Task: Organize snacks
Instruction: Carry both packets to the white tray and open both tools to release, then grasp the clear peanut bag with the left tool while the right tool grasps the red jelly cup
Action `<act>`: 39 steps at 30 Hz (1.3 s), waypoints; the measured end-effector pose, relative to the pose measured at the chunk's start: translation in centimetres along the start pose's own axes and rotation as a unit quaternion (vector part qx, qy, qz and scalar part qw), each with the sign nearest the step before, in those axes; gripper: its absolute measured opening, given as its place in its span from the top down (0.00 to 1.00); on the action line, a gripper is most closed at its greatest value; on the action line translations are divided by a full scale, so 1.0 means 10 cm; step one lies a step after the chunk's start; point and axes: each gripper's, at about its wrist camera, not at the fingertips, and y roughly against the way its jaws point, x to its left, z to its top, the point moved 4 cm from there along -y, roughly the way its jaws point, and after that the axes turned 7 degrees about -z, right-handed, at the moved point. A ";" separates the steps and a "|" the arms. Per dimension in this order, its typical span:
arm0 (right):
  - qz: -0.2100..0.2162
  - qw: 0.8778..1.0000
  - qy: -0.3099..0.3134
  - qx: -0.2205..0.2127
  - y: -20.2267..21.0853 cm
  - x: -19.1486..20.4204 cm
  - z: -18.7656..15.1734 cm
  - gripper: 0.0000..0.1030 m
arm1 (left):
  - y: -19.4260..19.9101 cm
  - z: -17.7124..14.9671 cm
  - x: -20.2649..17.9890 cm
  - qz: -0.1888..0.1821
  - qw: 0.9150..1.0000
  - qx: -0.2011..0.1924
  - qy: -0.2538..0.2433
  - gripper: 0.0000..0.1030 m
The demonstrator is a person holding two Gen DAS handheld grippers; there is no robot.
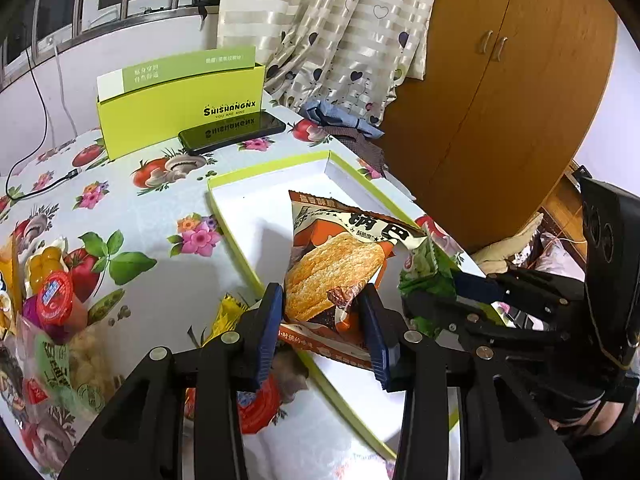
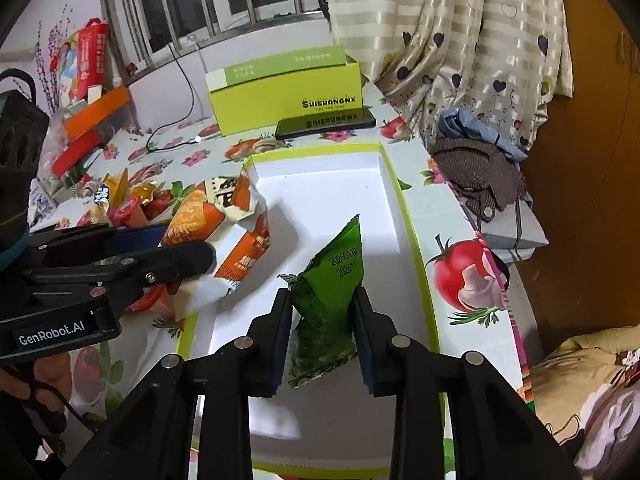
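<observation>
My left gripper (image 1: 322, 298) is shut on an orange snack packet (image 1: 336, 264) and holds it over the shallow white tray with a lime rim (image 1: 264, 216). My right gripper (image 2: 322, 300) is shut on a green snack packet (image 2: 334, 280) above the same tray (image 2: 332, 184). In the left wrist view the right gripper (image 1: 452, 284) and its green packet (image 1: 424, 268) are just right of the orange one. In the right wrist view the left gripper (image 2: 192, 248) holds the orange packet (image 2: 228, 216) at the tray's left edge.
Several loose snacks and jelly cups (image 1: 52, 292) lie on the floral tablecloth left of the tray. A lime box (image 1: 180, 112) and a black phone (image 1: 232, 132) stand behind it. Folded cloth (image 2: 480, 168) lies at the table's right edge. A wooden wardrobe (image 1: 500, 80) stands to the right.
</observation>
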 end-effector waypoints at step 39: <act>0.054 0.998 0.017 -0.030 0.52 0.35 -0.18 0.58 | 1.25 -0.93 0.88 0.105 0.985 -0.052 0.124 0.59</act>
